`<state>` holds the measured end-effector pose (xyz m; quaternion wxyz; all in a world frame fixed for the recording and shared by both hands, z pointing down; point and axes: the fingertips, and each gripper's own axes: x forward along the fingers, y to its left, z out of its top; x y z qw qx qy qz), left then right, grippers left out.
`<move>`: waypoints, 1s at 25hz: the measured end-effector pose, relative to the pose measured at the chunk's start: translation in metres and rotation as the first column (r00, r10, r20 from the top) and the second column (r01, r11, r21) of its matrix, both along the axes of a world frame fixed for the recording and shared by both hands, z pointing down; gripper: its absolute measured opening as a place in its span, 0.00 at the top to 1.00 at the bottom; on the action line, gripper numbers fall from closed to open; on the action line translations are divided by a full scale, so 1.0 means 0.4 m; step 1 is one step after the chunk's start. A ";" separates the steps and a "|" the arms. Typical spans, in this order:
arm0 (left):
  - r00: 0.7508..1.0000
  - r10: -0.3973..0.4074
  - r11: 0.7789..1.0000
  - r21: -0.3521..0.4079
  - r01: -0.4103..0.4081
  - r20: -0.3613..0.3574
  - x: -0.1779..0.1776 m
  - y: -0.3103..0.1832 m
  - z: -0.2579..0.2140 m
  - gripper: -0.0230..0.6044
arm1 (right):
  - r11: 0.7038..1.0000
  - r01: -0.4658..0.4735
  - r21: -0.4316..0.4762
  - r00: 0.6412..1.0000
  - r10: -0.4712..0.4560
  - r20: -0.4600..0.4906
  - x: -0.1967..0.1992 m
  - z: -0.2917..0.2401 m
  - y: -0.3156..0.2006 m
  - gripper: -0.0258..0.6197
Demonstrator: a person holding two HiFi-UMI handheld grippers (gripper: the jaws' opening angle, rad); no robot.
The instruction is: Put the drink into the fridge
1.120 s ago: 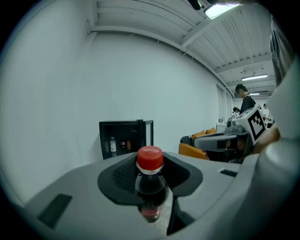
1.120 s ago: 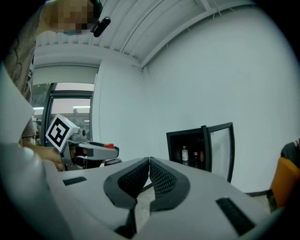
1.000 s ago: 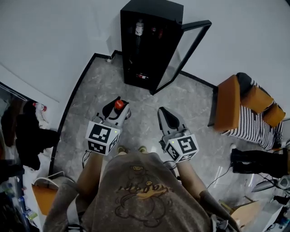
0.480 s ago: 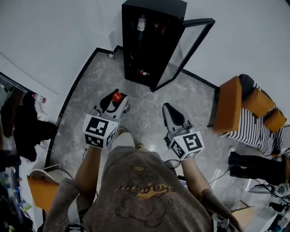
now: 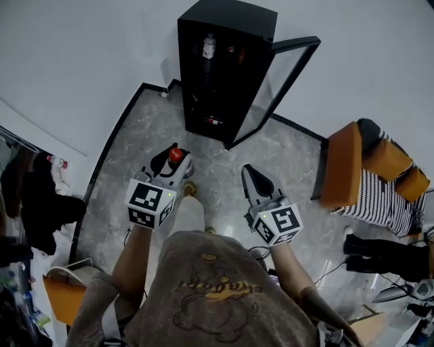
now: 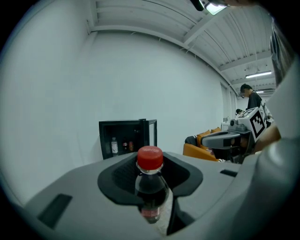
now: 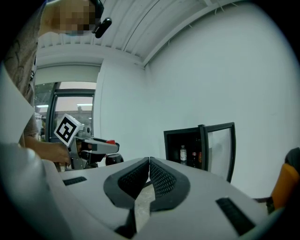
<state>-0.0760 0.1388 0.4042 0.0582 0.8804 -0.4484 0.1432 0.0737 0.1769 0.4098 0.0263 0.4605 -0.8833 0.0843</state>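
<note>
No words clear enough to read, yellow print on shirt [image 5: 215, 288] too blurry, red label on bottle [image 6: 151, 187] too small

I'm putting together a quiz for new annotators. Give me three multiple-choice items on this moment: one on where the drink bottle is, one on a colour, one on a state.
1. Where is the drink bottle?
A) on the floor
B) between the jaws of the left gripper
C) on a shelf

2. What colour is its cap?
A) blue
B) white
C) red

3. How does the fridge door stand?
A) open
B) shut
C) taken off

Answers:
1 B: the left gripper view shows the jaws closed on the bottle.
2 C: the cap shows red in that view and in the head view.
3 A: the glass door is swung out from the black fridge.
</note>
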 end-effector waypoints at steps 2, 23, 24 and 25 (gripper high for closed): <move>1.000 0.004 1.000 -0.003 -0.004 0.001 0.001 -0.028 0.004 0.73 | 1.000 0.000 -0.007 1.000 0.000 0.002 -0.002 0.005 -0.027 0.93; 0.994 0.110 0.994 -0.023 -0.109 0.010 -0.008 -0.369 -0.018 0.73 | 0.999 -0.027 -0.023 1.000 0.027 0.003 -0.088 -0.009 -0.356 0.93; 0.993 0.115 0.993 -0.024 -0.115 0.008 -0.010 -0.384 -0.018 0.73 | 0.999 -0.033 -0.022 0.999 0.033 0.003 -0.090 -0.012 -0.369 0.93; 0.993 0.119 0.993 -0.025 -0.118 0.005 -0.013 -0.401 -0.018 0.73 | 0.999 -0.040 -0.022 0.999 0.040 0.003 -0.091 -0.013 -0.383 0.93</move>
